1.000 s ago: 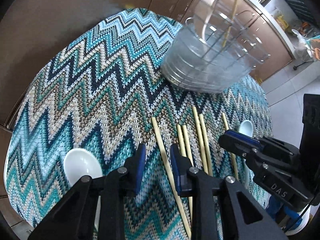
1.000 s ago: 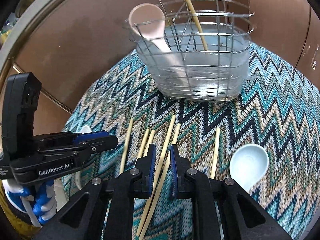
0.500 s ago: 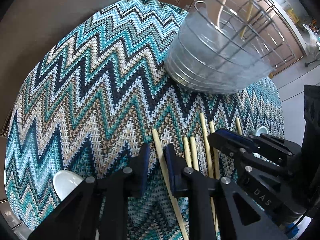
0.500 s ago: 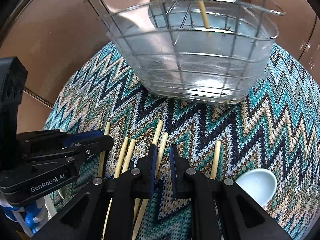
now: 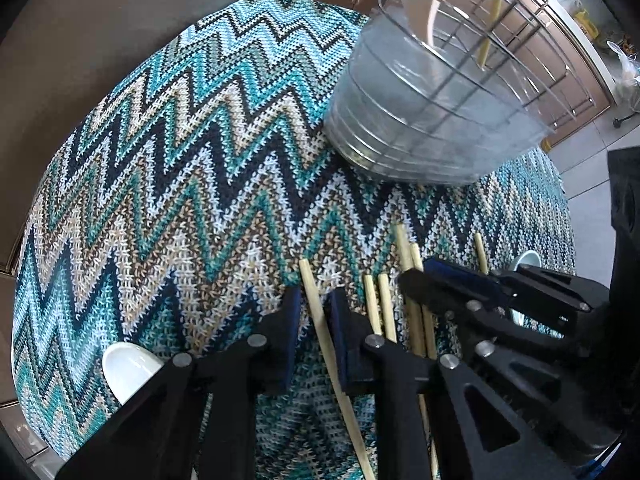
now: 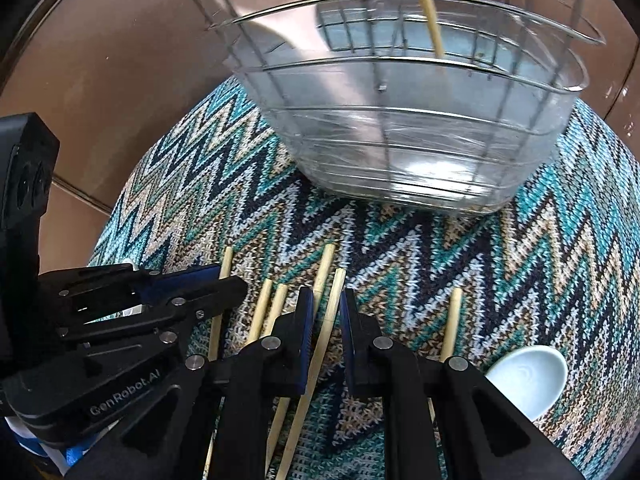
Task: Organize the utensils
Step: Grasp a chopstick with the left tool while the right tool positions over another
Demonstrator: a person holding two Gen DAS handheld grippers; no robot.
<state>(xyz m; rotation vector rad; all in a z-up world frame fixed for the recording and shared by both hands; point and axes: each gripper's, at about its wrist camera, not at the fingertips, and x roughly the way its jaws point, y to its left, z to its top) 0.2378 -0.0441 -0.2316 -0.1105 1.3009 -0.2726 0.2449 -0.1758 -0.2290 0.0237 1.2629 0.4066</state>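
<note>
On the mat (image 5: 168,184), my left gripper (image 5: 314,320) and right gripper (image 6: 325,322) each straddle a chopstick (image 5: 320,320) lengthwise, jaws narrow, pads not visibly pinching either stick.

Your left gripper (image 5: 314,336) points steeply down, its jaws drawn narrow with only a slim gap between the blue-padded fingers (image 5: 290,336); your right gripper (image 6: 325,336) tilts down at much the same angle, its jaws equally narrow. The two sit close side by side, each one's black fingers showing at the edge of the other's view.
</note>
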